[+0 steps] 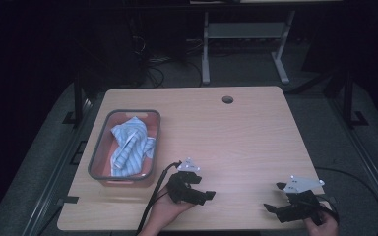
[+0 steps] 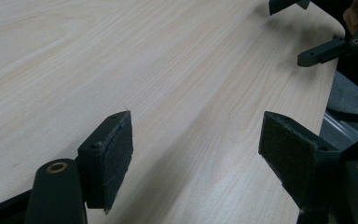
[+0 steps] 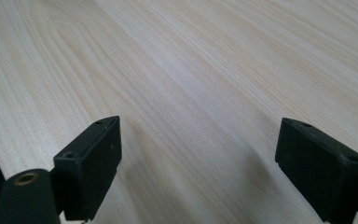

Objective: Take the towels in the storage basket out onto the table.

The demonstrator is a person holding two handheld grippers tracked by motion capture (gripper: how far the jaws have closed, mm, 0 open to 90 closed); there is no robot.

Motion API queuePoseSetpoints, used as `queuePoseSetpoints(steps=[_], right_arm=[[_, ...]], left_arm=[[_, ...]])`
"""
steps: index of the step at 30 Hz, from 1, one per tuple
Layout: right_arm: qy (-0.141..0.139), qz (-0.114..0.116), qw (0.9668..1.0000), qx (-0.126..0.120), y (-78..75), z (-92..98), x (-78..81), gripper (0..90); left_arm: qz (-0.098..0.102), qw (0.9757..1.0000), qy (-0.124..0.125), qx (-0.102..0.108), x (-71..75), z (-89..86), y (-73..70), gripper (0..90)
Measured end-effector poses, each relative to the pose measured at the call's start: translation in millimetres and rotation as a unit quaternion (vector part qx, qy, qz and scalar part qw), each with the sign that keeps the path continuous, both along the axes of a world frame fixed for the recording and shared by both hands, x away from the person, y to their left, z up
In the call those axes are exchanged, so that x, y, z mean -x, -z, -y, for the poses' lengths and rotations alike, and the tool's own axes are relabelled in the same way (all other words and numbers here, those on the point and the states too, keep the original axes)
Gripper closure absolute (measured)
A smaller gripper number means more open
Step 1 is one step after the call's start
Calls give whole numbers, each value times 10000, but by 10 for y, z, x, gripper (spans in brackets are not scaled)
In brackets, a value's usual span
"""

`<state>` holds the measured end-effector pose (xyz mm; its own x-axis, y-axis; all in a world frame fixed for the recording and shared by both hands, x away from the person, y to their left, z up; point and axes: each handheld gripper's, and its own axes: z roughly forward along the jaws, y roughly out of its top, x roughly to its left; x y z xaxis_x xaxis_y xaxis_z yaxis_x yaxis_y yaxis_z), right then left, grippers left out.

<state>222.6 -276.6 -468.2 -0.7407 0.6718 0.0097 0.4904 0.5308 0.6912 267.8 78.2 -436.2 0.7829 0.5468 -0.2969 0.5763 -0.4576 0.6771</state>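
Note:
A grey-rimmed reddish basket [image 1: 97,150] stands on the left part of the wooden table [image 1: 236,137]. A crumpled blue-and-white striped cloth [image 1: 130,147] lies inside it. My left gripper [image 1: 204,188] is held low over the table's near edge, right of the basket, pointing right. It is open [image 2: 198,140] with only bare wood between its pads [image 2: 116,151]. My right gripper [image 1: 274,196] is near the front right corner, pointing left toward the other one. It is open too [image 3: 198,149], with nothing between its jaws. The left gripper view has the right gripper [image 2: 328,46] at the top right.
A round cable hole [image 1: 228,100] is near the table's far edge. A white desk frame [image 1: 246,44] stands on the dark floor behind the table. Black cables [image 1: 152,201] trail off the front edge from each gripper.

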Motion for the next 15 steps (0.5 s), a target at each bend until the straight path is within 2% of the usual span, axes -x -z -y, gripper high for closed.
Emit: queuePoseSetpoints(steps=[6,15], right_arm=[[22,17,10000,9,-11,-16,11,138],[96,29,9999,7,-24,13,-5,138]], left_arm=[[4,10000,-19,-72,-69,-34,-112,251],[-1,10000,-52,-42,-174,-64,-271,240]])
